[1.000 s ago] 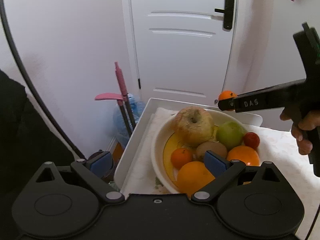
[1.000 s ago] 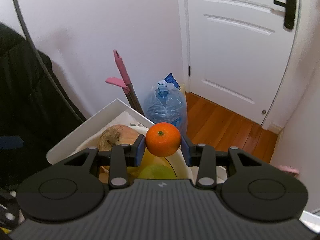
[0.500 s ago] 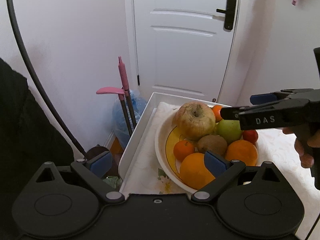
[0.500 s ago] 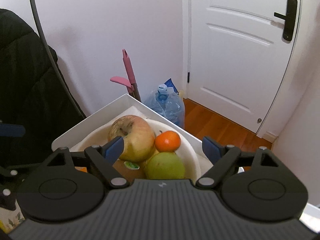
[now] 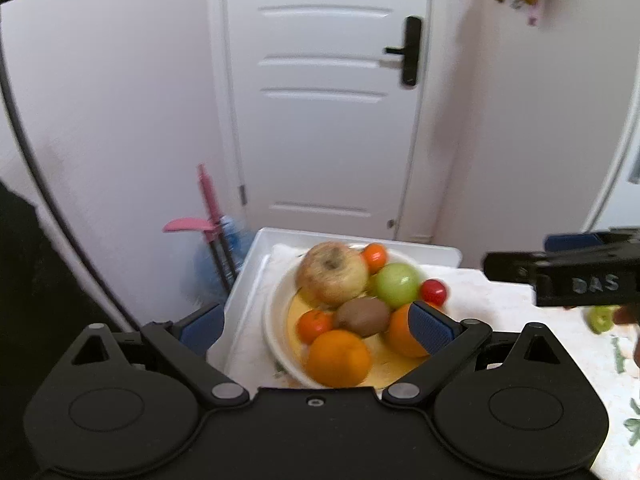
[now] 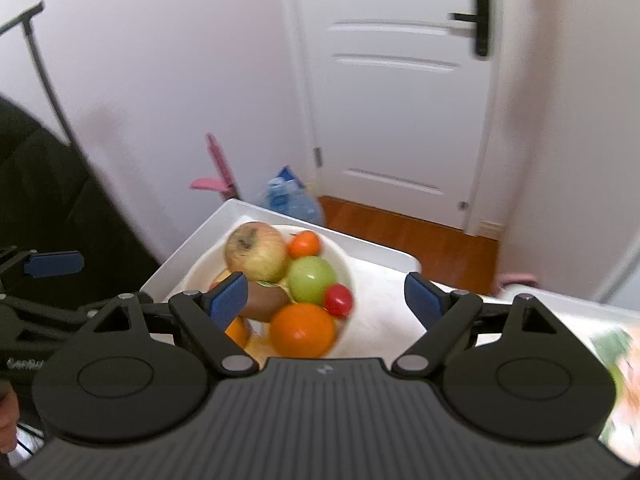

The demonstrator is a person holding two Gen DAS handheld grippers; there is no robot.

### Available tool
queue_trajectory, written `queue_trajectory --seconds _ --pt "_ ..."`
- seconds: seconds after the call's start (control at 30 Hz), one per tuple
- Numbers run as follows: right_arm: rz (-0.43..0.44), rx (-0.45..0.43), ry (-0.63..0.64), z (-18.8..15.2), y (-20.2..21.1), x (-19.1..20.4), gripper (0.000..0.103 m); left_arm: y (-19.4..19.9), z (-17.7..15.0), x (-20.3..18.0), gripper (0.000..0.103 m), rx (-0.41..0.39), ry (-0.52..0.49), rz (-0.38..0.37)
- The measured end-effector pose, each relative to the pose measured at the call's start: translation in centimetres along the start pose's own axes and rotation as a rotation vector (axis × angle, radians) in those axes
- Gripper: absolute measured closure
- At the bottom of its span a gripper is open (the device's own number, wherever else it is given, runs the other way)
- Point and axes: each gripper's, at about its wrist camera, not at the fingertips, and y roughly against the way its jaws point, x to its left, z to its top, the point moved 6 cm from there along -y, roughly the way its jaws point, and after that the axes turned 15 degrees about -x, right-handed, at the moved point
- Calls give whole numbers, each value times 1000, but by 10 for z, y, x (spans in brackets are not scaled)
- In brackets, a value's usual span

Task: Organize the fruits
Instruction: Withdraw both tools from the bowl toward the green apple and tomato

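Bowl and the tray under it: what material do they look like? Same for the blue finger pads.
Bowl: looks like glazed ceramic or melamine, white with a yellow inside; smooth rim, can't tell which. Tray: probably moulded white plastic, matte, with rounded corners. Blue pads on the left gripper's fingers: likely rubber, with a fine dotted grip texture.

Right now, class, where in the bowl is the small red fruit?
In the left wrist view, the small red fruit sits at the bowl's right rim, beside the green apple and behind the orange.
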Motion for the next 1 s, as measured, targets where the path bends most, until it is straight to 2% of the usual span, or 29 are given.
queue_trajectory --seconds 0.1,0.3,0.47,0.73,1.0 --pt "-98 -10 -26 -5 27 -19 3 0 3 -12 3 -26 -17 -74" --pt "-267 -12 -84 -24 76 -62 3 -5 0 -51 3 -24 -90 -225" --pt "-340 -13 -111 -36 106 -100 3 0 1 -88 3 -13 -111 -311" --pt "-336 -10 -86 -51 128 -168 3 -2 0 -149 3 -19 -153 -329" --pt "-270 40 -1 -81 105 -227 4 -42 -11 -211 4 3 -165 -355"
